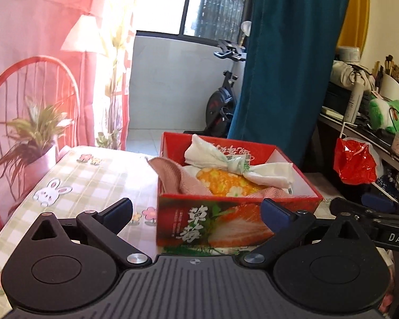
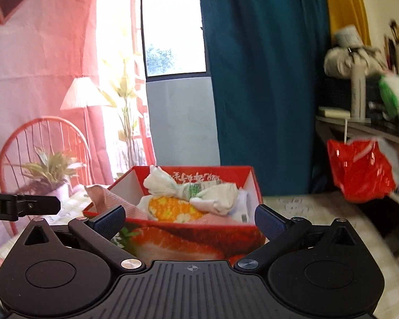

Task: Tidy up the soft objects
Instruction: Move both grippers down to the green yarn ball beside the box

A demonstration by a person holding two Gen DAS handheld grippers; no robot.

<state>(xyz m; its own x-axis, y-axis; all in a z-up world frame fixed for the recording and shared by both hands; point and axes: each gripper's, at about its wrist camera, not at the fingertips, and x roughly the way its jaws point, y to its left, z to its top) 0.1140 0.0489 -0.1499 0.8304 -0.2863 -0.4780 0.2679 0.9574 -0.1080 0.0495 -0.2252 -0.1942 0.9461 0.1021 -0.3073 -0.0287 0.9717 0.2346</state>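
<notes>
soft cloths [image 1: 226, 175] in red box [image 1: 212, 223], hand-held grippers apart

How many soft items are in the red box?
3 visible: knotted white cloth on top, yellow flowered piece beneath it, pink towel draped over the left rim. More may lie hidden underneath.
</notes>
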